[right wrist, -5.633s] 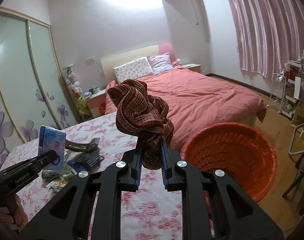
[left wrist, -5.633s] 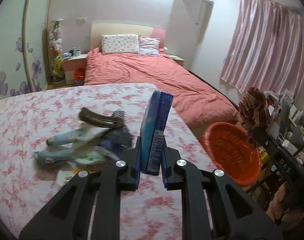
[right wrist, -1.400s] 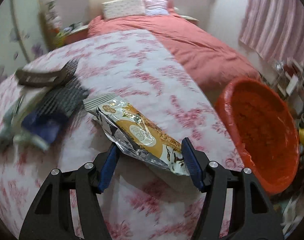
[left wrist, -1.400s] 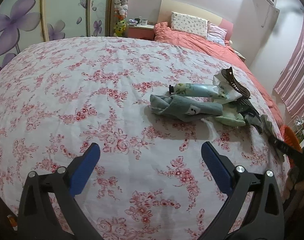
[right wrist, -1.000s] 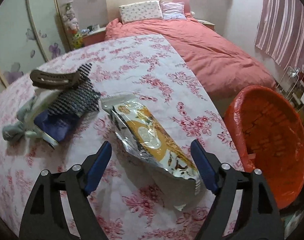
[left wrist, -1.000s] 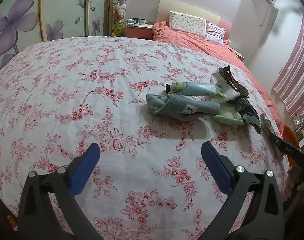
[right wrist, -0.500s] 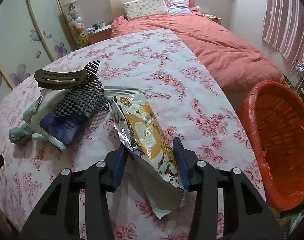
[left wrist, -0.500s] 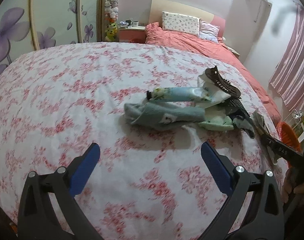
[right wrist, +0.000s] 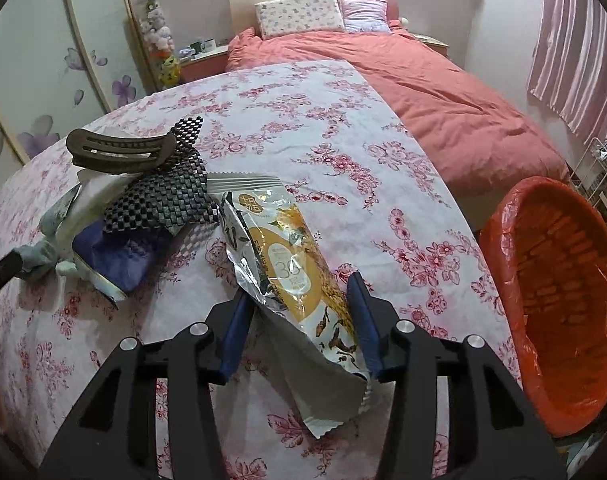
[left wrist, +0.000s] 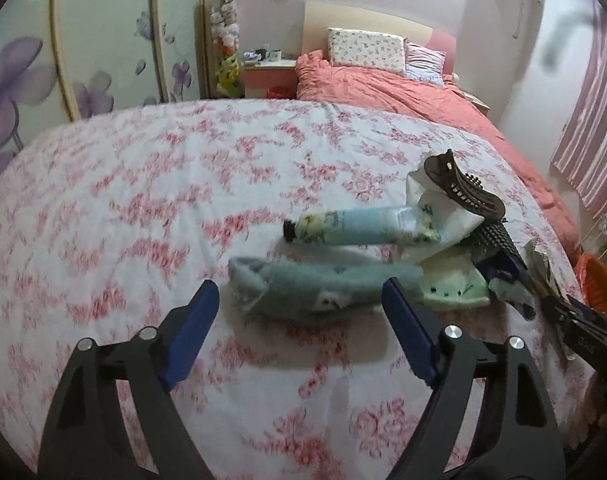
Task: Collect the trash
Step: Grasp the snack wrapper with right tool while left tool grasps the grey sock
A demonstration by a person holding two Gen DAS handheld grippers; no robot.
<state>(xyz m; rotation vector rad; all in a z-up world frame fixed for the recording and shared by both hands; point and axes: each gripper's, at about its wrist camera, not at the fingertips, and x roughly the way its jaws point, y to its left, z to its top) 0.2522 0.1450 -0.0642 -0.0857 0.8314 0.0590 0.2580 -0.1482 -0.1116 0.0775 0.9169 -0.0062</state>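
A silver and orange snack wrapper (right wrist: 291, 256) lies on the floral tablecloth (right wrist: 303, 120). My right gripper (right wrist: 299, 316) is shut on the wrapper's near half, both blue pads pressing its sides. In the left wrist view a teal sock (left wrist: 323, 284) lies crosswise between the fingers of my left gripper (left wrist: 299, 292). Those jaws are closing, and the left pad still stands clear of the sock. Behind the sock lie a pale blue tube (left wrist: 355, 226), a brown hair claw (left wrist: 459, 188) and a light green cloth (left wrist: 451, 288).
An orange lined bin (right wrist: 563, 300) stands just off the table's right edge. A checkered black mat (right wrist: 163, 196), a blue packet (right wrist: 119, 254) and the hair claw (right wrist: 119, 152) are piled left of the wrapper. A red bed (right wrist: 443, 92) lies beyond the table.
My left gripper has moved in over the table to the sock and its jaws have narrowed. My right gripper's jaws went from wide apart to closed on the wrapper.
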